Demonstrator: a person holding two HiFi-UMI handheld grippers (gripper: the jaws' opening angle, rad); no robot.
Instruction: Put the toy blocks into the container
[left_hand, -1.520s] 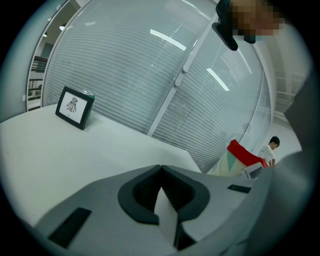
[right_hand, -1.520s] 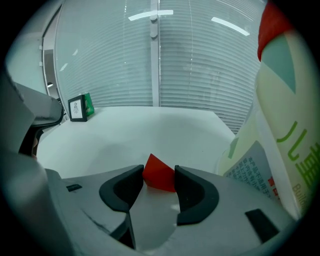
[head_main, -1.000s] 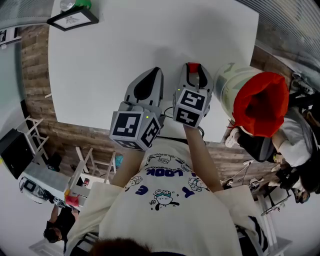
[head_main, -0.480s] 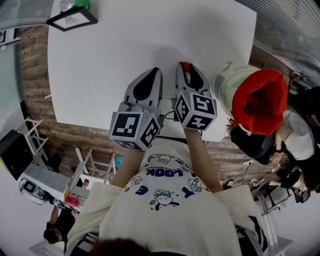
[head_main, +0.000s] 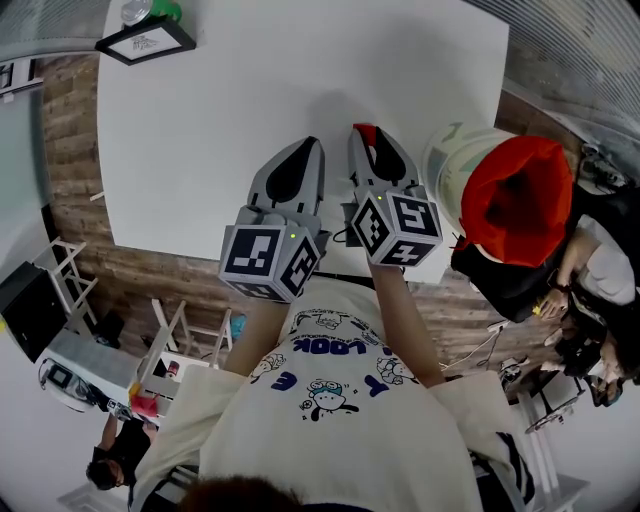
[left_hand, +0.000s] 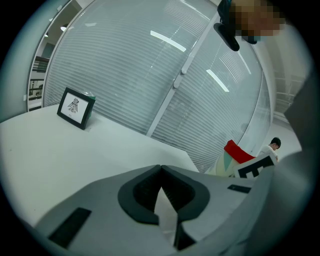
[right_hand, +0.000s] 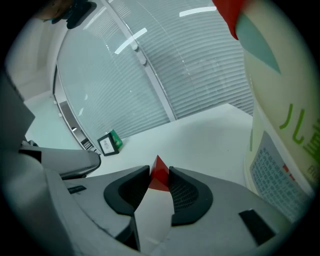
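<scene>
Fingers (right_hand: 186, 192) of right gripper (right_hand: 159, 181) pinching red triangular block (right_hand: 159, 171), apex jutting past fingertips

Red toy block (right_hand: 160, 179): only its peaked top showed; the rest was hidden between the pads of the right hand-held gripper (right_hand: 159, 169), whose jaws had just been closing on it. Container (right_hand: 285, 130): cut off by the right and top edges, its label print blurred. Framed picture (right_hand: 106, 145): content too small to read.
</scene>
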